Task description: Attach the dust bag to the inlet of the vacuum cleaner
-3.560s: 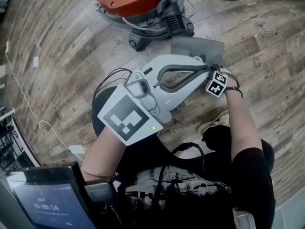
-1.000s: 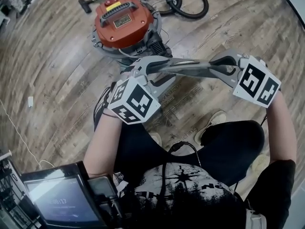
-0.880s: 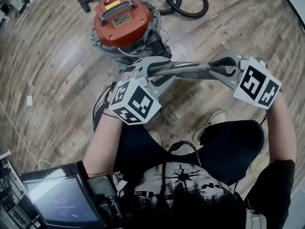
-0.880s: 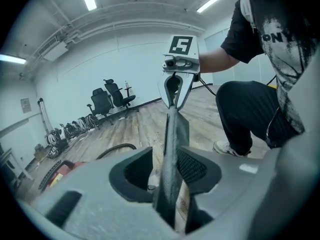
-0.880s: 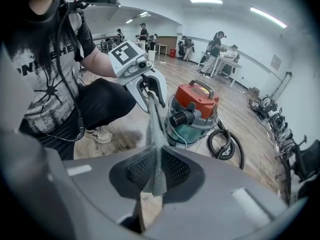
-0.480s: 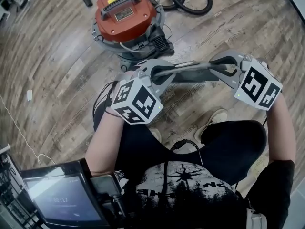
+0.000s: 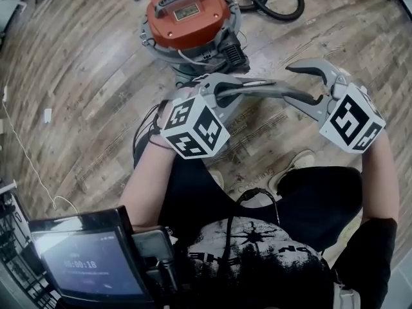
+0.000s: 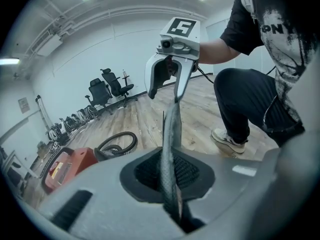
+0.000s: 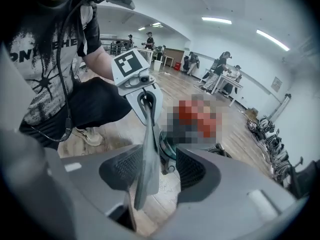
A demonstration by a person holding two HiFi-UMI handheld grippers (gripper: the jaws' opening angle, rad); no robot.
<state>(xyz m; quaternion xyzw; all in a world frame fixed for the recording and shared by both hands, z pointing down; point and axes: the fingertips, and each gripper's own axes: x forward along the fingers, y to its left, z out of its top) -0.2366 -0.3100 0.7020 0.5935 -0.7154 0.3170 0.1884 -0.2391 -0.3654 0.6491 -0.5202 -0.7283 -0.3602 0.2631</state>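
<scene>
A: Where is the dust bag (image 7: 267, 89) held?
B: It is held up in the air over the wooden floor (image 7: 84, 89), just on the near side of the red vacuum cleaner (image 7: 190, 18).
A: Which way is it pointed?
B: Its long side is stretched sideways, from one gripper to the other, and it is turned on its thin edge.
A: How is it gripped?
B: One end is pinched by the left gripper (image 8: 169, 176), whose jaws have just been closing. The right gripper (image 9: 157, 169) has just been opening. Its jaws are spread, and the other end is seen between them, not squeezed.
</scene>
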